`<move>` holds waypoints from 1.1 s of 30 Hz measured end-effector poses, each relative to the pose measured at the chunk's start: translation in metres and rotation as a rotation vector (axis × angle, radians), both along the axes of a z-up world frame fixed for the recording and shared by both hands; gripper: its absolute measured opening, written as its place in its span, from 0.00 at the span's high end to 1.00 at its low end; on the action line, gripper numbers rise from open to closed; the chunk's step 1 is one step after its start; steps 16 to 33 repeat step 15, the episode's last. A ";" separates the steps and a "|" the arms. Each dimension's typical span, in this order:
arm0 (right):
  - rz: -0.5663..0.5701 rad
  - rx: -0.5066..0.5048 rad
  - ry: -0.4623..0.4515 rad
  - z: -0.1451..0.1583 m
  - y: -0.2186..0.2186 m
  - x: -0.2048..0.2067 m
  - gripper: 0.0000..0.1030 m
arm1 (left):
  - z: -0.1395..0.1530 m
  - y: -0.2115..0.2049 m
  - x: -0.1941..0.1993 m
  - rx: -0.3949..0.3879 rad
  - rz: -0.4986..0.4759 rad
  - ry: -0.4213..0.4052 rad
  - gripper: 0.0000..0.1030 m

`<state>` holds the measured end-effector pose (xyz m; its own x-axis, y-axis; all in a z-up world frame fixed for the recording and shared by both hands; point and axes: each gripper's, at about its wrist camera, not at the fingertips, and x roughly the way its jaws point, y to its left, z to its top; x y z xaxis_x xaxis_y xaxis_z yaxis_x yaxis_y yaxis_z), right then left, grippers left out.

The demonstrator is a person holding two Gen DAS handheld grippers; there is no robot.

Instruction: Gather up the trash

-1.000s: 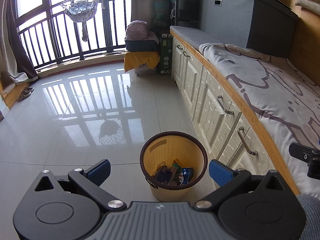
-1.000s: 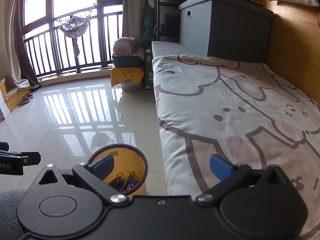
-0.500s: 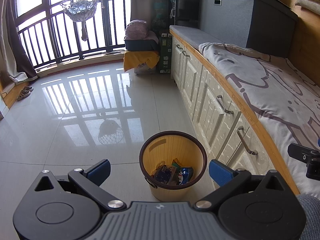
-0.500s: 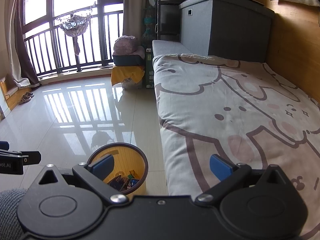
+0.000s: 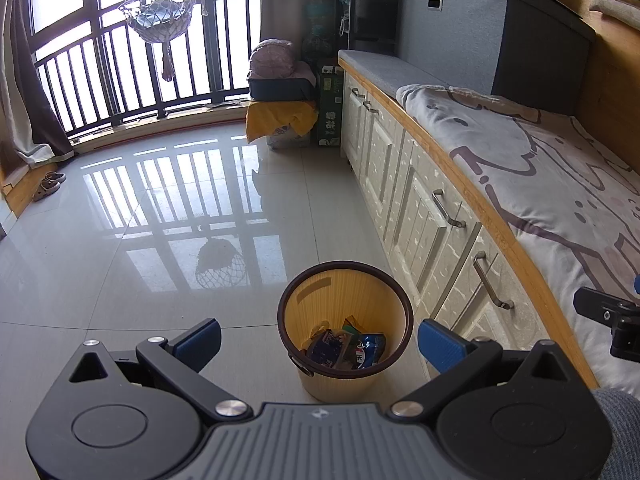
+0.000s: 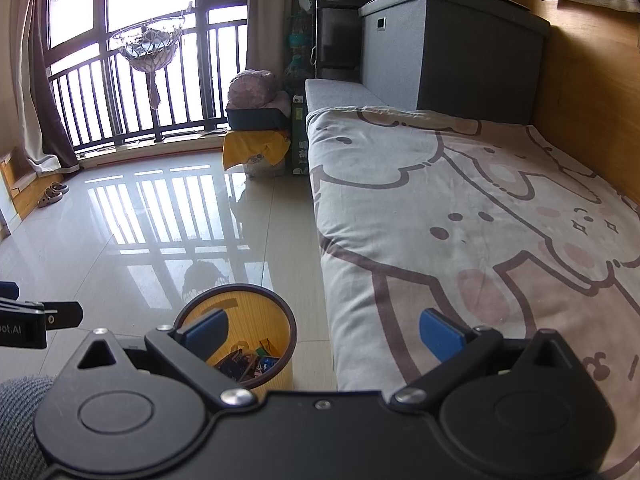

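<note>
You are holding the left gripper above the floor with its blue-padded jaws spread wide and nothing between them; the wastebasket is showing through the gap, standing on the tiled floor just beside the white cabinet front under the bench edge; snack wrappers are lying at its bottom, crumpled and overlapping, so their count cannot be told. You are holding the right gripper likewise fully open and empty, pointing partly over the cartoon-print blanket that is covering the bench top; the wastebasket is sitting at the blanket's near-left edge, below it on the floor, with the same wrappers visible inside. No loose litter is showing on the blanket or on the visible floor; the slippers by the far-left floor edge and the yellow-draped box at the far end of the cabinets are reading as belongings, not trash. Judged from this, the collecting step is appearing done, or you are searching for a further piece; the next move is calling for a sweep of the unseen areas, or, if none remains, lowering one gripper to the dark rim to lift the basket.
</note>
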<state>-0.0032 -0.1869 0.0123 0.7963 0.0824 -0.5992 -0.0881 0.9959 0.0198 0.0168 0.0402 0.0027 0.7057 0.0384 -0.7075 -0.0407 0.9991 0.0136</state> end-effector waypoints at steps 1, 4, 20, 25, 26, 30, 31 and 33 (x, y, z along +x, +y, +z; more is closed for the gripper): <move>0.001 0.000 0.001 0.000 0.000 0.001 0.00 | 0.000 0.000 0.000 0.000 0.000 0.000 0.00; 0.003 0.000 0.003 -0.002 0.000 0.001 0.00 | 0.000 0.000 0.000 0.000 0.000 0.001 0.00; 0.007 -0.002 0.012 -0.001 0.000 0.003 0.00 | -0.001 -0.001 0.000 0.000 0.000 0.002 0.00; 0.007 -0.002 0.012 -0.001 0.000 0.003 0.00 | -0.001 -0.001 0.000 0.000 0.000 0.002 0.00; 0.007 -0.002 0.012 -0.001 0.000 0.003 0.00 | -0.001 -0.001 0.000 0.000 0.000 0.002 0.00; 0.007 -0.002 0.012 -0.001 0.000 0.003 0.00 | -0.001 -0.001 0.000 0.000 0.000 0.002 0.00; 0.007 -0.002 0.012 -0.001 0.000 0.003 0.00 | -0.001 -0.001 0.000 0.000 0.000 0.002 0.00; 0.007 -0.002 0.012 -0.001 0.000 0.003 0.00 | -0.001 -0.001 0.000 0.000 0.000 0.002 0.00</move>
